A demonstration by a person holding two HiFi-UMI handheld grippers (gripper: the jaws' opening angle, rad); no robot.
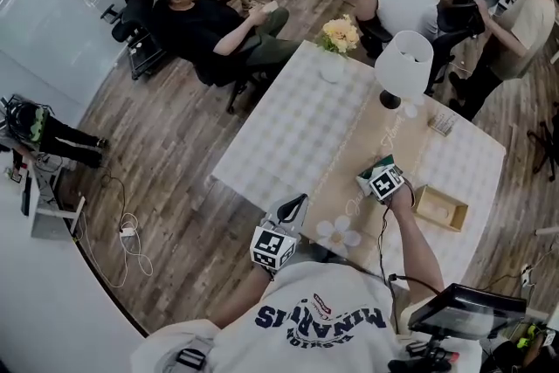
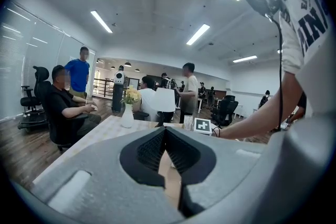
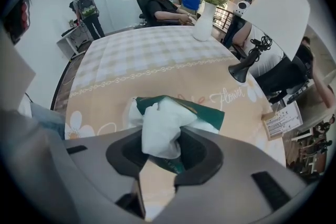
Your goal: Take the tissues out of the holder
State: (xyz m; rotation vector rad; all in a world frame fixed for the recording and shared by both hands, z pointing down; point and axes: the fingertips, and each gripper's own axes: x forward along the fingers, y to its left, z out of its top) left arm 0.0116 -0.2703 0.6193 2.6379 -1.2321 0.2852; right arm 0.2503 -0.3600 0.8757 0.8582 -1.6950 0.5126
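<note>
Right gripper view shows the right gripper clamped narrowly on the white tissue poking from the green tissue pack, over the table. The wooden holder lies just beside it. The left gripper has its 2 jaws together, empty.

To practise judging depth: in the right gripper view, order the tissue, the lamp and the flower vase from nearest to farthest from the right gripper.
1. tissue: between the jaws of the right gripper.
2. lamp: off to the right, partway up the view.
3. flower vase: ahead, farthest back.
</note>
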